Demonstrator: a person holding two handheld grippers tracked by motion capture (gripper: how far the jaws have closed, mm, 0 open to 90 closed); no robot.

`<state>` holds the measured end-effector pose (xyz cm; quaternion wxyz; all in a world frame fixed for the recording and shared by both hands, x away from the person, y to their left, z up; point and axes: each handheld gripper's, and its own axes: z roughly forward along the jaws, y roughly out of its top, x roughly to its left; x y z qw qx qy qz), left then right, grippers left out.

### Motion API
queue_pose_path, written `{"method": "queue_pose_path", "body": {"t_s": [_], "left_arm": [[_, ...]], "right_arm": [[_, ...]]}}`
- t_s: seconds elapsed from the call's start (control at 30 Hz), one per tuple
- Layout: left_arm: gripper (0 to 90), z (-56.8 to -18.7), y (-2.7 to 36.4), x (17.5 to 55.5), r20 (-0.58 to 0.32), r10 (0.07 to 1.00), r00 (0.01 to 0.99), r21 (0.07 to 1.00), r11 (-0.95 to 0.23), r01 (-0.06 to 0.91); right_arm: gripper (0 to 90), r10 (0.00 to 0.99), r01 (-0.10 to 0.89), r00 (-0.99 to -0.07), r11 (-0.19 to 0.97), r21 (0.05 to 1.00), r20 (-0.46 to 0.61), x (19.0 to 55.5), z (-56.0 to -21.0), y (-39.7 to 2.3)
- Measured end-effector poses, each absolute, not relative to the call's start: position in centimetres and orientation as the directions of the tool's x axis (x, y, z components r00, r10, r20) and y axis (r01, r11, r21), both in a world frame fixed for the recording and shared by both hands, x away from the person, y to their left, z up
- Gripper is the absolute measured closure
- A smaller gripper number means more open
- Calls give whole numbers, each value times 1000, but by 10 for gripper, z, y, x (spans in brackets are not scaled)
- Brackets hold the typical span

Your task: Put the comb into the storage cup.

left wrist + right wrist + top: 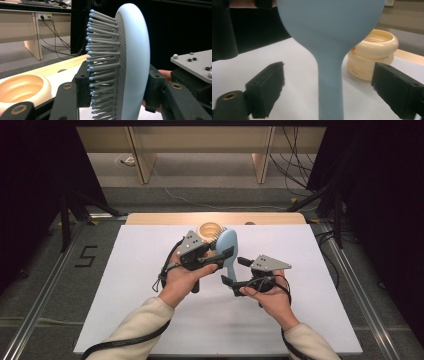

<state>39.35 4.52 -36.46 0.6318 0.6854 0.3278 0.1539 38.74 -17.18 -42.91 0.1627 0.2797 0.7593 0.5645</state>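
With the left gripper (220, 256) clamped across the head of the blue hairbrush (228, 251) and the right gripper (325, 91) standing wide either side of its handle, untouching, the left should hold firm.

My hairbrush (228, 251) is pale blue, its bristles (102, 62) grey with blue tips. My jaws are black. The ringed bowl (373, 53) is cream, the tabletop (150, 270) white.

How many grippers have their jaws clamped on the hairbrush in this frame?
1. The left gripper clamps the blue hairbrush across its head, bristles against one pad. The right gripper straddles the handle with its jaws apart, not touching.
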Motion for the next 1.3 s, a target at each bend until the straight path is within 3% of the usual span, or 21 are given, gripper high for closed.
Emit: {"method": "queue_pose_path", "body": {"t_s": [0.3,1.3], "left_arm": [[506,-362,50,398,-181,660,729,972,8,234],[505,-355,60,411,-144,680,719,977,-19,213]], "right_arm": [[34,603,238,-795,220,946,60,383,-427,-176],[26,662,245,-747,192,950,59,370,-429,-215]]}}
